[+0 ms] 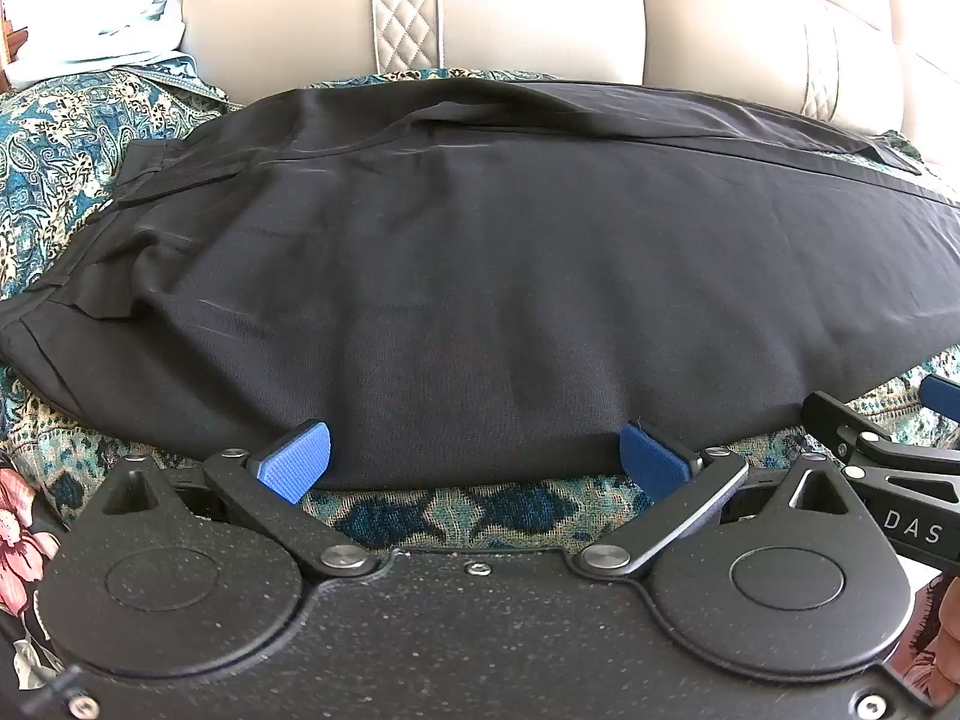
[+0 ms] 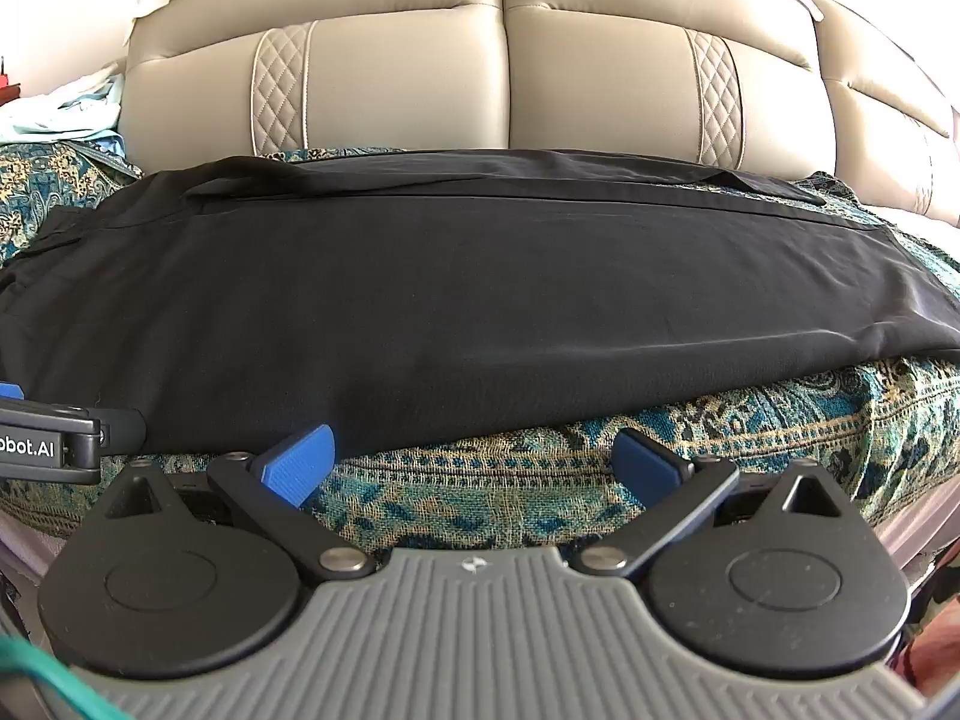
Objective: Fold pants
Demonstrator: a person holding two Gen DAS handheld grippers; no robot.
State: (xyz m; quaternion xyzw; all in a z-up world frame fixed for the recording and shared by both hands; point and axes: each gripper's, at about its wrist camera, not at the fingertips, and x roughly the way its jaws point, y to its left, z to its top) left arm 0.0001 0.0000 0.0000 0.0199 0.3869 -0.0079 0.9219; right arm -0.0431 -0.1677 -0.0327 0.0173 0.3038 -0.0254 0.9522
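Black pants lie flat across a patterned teal cover, waistband at the left, legs running right; they also fill the right wrist view. My left gripper is open, its blue pads straddling the pants' near edge, holding nothing. My right gripper is open just short of the near edge, over the cover, and empty. The right gripper's arm shows at the right of the left wrist view. The left gripper's body shows at the left of the right wrist view.
A patterned teal and gold cover lies under the pants on a sofa seat. Beige leather sofa backrest rises right behind. Light blue cloth is piled at the back left. A floral fabric shows at the lower left.
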